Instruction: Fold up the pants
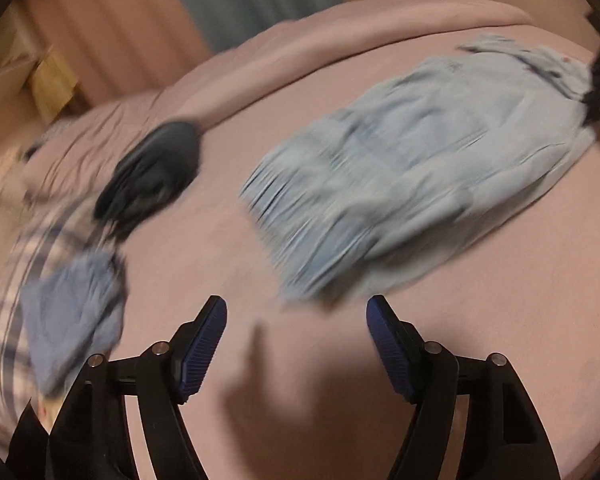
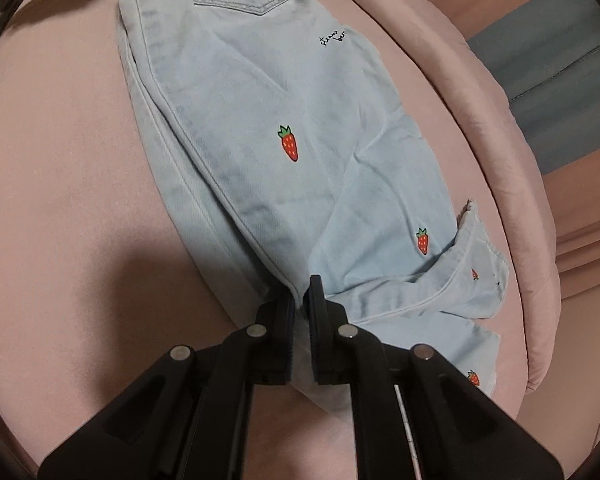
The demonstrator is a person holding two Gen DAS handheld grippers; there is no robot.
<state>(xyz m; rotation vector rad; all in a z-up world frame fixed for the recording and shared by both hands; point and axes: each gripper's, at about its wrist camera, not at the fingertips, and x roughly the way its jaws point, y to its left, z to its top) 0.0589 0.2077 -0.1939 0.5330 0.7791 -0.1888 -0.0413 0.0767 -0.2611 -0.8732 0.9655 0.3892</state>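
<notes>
We are pinching light-blue strawberry-print denim pants (image 2: 284, 120) in right gripper (image 2: 300, 300) on pink bed (image 2: 60, 160); left gripper (image 1: 296, 320) spread, empty; thin pinch risks slipping, fold skewing.

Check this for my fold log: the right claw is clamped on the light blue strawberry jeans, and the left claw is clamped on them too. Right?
Half right. The left wrist view shows the left claw open over bare pink bedding, holding nothing. The right claw is clamped on the jeans.
</notes>
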